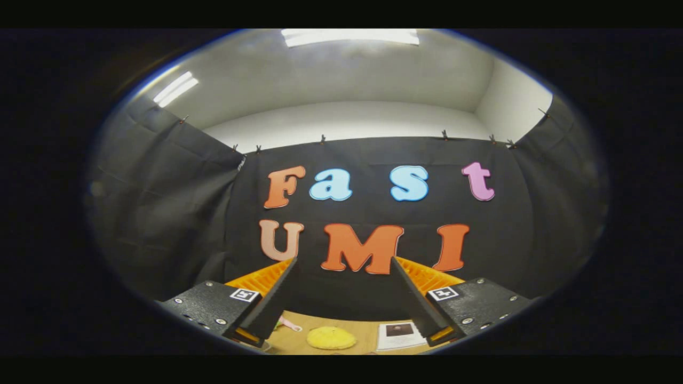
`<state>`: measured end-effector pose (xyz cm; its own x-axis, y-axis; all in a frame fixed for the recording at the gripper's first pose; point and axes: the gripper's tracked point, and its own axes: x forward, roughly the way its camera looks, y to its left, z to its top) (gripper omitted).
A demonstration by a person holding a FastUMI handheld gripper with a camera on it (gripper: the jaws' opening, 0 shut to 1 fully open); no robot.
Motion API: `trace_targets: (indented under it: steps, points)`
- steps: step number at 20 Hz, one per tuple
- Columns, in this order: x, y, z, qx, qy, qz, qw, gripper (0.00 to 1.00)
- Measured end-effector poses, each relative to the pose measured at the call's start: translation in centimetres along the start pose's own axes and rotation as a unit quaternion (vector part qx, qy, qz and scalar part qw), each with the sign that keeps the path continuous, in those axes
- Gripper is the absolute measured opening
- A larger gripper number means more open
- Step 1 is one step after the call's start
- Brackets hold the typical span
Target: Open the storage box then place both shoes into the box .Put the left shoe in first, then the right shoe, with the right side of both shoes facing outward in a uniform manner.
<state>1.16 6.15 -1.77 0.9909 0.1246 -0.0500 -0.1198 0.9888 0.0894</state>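
My gripper (344,260) is raised and points at the booth's black cloth wall, with its two fingers (277,290) spread wide apart and nothing between them. Below and between the finger bases a strip of wooden table (368,333) shows. On it lies a yellow fuzzy rounded thing (331,338), possibly a shoe, though too little shows to tell.
A white printed sheet (399,335) lies on the table to the right of the yellow thing. A small pink item (288,323) sits by the left finger's base. Black cloth walls close in ahead and on both sides, with white wall and ceiling lights above.
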Motion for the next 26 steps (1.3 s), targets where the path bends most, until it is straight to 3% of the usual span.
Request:
trace_targets:
  steps: [12, 19, 22, 26]
  points:
    - [0.0, 1.9, -2.4, 0.011, 0.032, 0.015, 0.999, 0.99]
    - [-1.4, 3.9, -7.5, 0.035, 0.108, 0.042, 0.993, 0.99]
    - [-2.3, 5.7, -11.1, 0.056, 0.161, 0.072, 0.983, 0.99]
    - [-4.7, 9.3, -17.0, 0.101, 0.261, 0.124, 0.952, 0.99]
